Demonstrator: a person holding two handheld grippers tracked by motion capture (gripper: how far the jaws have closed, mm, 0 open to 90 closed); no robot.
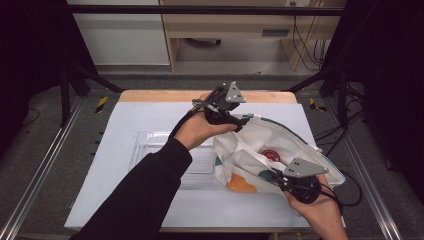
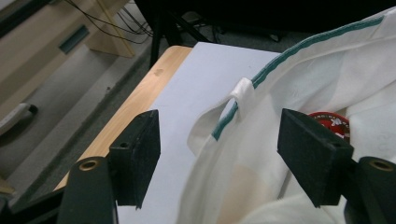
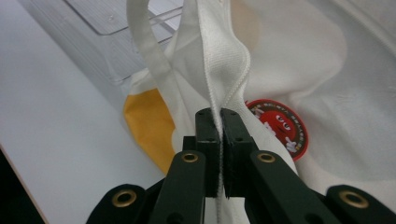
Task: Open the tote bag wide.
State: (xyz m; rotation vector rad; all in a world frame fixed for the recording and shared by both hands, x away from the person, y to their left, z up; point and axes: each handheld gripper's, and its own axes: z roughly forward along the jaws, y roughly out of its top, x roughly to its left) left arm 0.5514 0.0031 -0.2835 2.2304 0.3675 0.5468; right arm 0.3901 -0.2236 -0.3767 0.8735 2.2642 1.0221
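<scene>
Pinching a fold of white cloth, the right hand-held gripper has its jaws closed tight on the hemmed rim of a white tote bag, the stitched edge rising straight up out of the pads. In the high view this right hand-held gripper sits at the near right of the bag, held by the person's right hand.

At the bag's far edge the left hand-held gripper stands with its jaws wide apart. Between them, but touching neither pad, hang the bag's green-trimmed rim and a looped handle. From above, the left hand-held gripper is at the bag's far-left corner, carried by the left hand in a black sleeve.

Inside the open mouth of the bag lies a round red candy tin with a cartoon face on its lid. An orange patch marks the bag's near side. The bag lies on the right half of the white-topped bench, its left edge overlapping a clear plastic tray.
</scene>
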